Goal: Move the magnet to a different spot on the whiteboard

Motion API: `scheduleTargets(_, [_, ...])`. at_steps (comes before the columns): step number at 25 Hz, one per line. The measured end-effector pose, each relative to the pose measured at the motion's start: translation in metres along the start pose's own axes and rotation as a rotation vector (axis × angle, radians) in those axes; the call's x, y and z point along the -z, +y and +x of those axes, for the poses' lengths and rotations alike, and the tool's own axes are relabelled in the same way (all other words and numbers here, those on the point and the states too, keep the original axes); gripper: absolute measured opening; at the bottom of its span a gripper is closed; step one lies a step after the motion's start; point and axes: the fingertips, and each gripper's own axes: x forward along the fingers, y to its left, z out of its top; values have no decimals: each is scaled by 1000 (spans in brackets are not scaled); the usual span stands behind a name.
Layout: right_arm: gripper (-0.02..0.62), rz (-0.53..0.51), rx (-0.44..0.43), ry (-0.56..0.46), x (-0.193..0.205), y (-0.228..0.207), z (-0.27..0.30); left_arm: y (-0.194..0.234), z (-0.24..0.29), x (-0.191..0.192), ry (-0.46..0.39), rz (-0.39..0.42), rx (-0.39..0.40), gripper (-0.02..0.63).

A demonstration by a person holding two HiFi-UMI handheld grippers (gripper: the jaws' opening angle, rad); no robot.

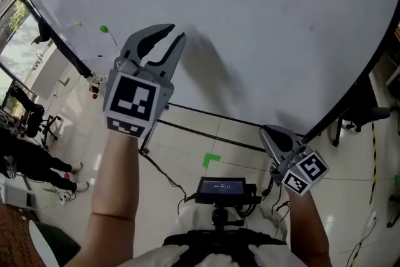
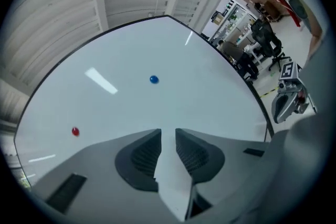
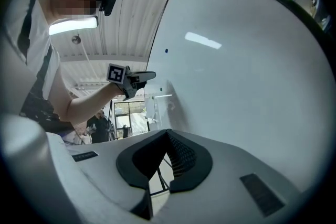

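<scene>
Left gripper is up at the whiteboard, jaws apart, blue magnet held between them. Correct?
Not quite. The left gripper is up at the whiteboard with its jaws apart, but nothing is between them. The left gripper view shows the blue magnet sitting on the board, well beyond the jaws and untouched.

No lettering can be read anywhere. The small screen (image 1: 220, 186) low in the head view shows pale characters too small to make out. The marker cube (image 1: 133, 102) on the left gripper (image 1: 177, 32), like the one on the right gripper (image 1: 265, 129), bears only black-and-white square patterns.
</scene>
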Motion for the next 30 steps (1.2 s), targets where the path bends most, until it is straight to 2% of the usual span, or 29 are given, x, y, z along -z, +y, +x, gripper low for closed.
scheduleTargets(2, [29, 1, 12, 12, 4, 12, 5, -5, -16, 26, 8, -58, 26, 118])
scheduleTargets(6, [29, -8, 25, 17, 6, 35, 20, -13, -44, 69, -7, -184, 78, 78])
scheduleTargets(12, [29, -23, 44, 19, 6, 69, 44, -25, -88, 116, -50, -357, 146, 35])
scheduleTargets(21, [29, -77, 84, 9, 6, 139, 78, -32, -160, 193, -81, -614, 235, 32])
scheduleTargets(30, [29, -97, 114, 13, 22, 194, 96, -49, -213, 238, -104, -695, 339, 32])
